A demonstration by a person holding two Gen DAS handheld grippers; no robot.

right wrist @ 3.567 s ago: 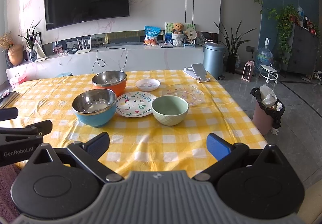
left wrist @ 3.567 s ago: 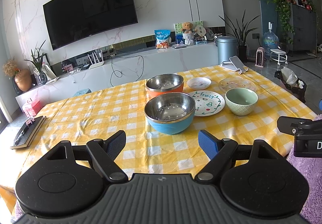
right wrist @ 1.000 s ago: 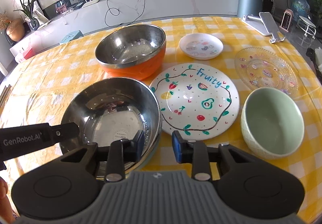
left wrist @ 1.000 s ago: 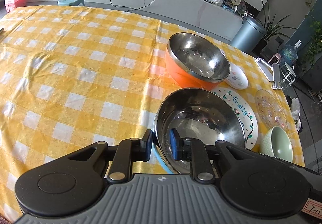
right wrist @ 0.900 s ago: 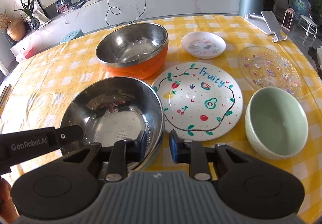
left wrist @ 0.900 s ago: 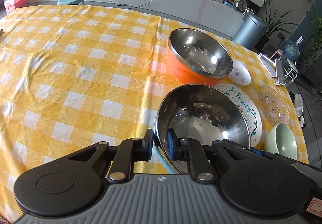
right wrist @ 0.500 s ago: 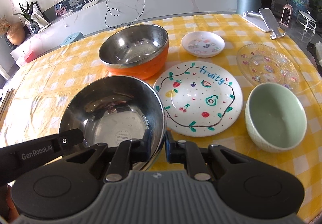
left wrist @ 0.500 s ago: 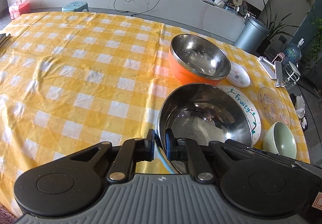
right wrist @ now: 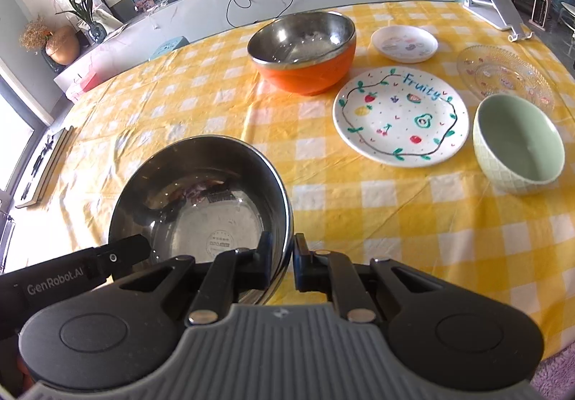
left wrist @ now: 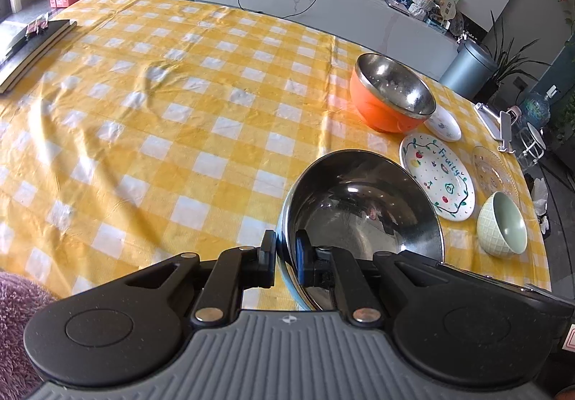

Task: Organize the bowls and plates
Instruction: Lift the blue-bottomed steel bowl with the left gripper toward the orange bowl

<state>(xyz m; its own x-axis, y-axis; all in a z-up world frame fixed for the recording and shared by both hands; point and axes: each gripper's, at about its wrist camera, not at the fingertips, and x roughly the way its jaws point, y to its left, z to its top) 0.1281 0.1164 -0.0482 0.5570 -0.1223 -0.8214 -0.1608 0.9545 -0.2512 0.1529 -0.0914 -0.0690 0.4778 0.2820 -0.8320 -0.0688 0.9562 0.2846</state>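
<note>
Both grippers are shut on the rim of the blue steel-lined bowl (left wrist: 363, 213), which is held above the yellow checked table (left wrist: 161, 120). My left gripper (left wrist: 285, 258) pinches its near-left rim; my right gripper (right wrist: 282, 261) pinches its near-right rim, with the bowl (right wrist: 201, 206) at the left. On the table lie the orange steel-lined bowl (right wrist: 305, 48), the "Fruity" plate (right wrist: 400, 116), a small white dish (right wrist: 404, 42), a clear glass plate (right wrist: 503, 73) and a green bowl (right wrist: 517, 141).
A dark book or notebook (left wrist: 28, 48) lies at the table's far left edge. A phone stand (right wrist: 499, 14) sits at the far right corner. The left half of the cloth has only wrinkles on it. A purple rug (left wrist: 14, 296) lies below the near edge.
Both grippers closed on the blue bowl's rim, then carried it up and to the left, away from the orange bowl and the Fruity plate.
</note>
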